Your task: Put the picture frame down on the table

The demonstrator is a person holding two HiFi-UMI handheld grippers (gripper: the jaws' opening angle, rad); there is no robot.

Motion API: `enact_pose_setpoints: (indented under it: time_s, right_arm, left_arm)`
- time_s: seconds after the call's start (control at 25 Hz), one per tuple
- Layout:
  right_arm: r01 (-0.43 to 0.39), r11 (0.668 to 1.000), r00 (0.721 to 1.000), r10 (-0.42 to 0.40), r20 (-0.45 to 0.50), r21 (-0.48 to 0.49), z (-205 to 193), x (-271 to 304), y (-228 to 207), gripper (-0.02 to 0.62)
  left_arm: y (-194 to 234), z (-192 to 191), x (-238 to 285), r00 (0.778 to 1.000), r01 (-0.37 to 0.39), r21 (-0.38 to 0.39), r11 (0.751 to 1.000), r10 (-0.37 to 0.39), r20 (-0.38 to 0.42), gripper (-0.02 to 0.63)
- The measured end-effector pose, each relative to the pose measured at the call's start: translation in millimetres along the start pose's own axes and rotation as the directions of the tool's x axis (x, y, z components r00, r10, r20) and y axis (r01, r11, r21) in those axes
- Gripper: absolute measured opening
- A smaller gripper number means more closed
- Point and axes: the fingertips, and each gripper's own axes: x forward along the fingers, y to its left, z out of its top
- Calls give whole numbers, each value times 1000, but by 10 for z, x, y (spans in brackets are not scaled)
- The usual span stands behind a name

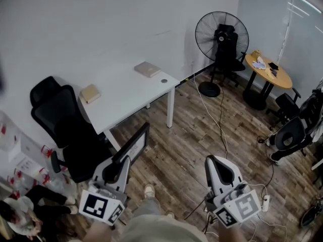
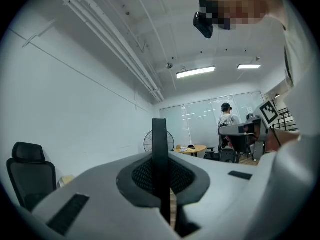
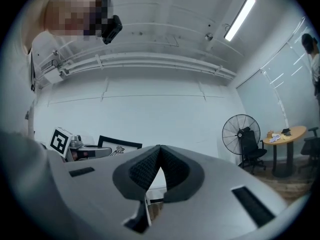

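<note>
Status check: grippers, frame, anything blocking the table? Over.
Left gripper shut on frame, not yet on table. Right gripper shut, empty. Chair at table's near side; two flat items on top.

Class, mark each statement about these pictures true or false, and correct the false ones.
1. The left tongs grip the frame. True.
2. The frame lies on the white table. False: it is held in the air, off the table.
3. The right tongs are wide open. False: they are shut, with nothing between them.
4. A fan stands near the wall. True.
5. The white table is bare. False: two flat tan things lie on it.
</note>
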Motion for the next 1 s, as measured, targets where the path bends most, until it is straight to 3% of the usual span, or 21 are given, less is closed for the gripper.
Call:
enact_pose_setpoints:
  time_s: [0.56,1.0]
  right_arm:
    - [-23,1000,999,22,-30,-14,-181,634,-287,23]
    - [-16,1000,994,15,-107,-9,-412,1774,-612,23]
  left_arm:
    - [339,-155,614,1000,20,-33,999,-20,-3,31]
    - [1225,-444,1485,999,30,-161,987,-37,-37,31]
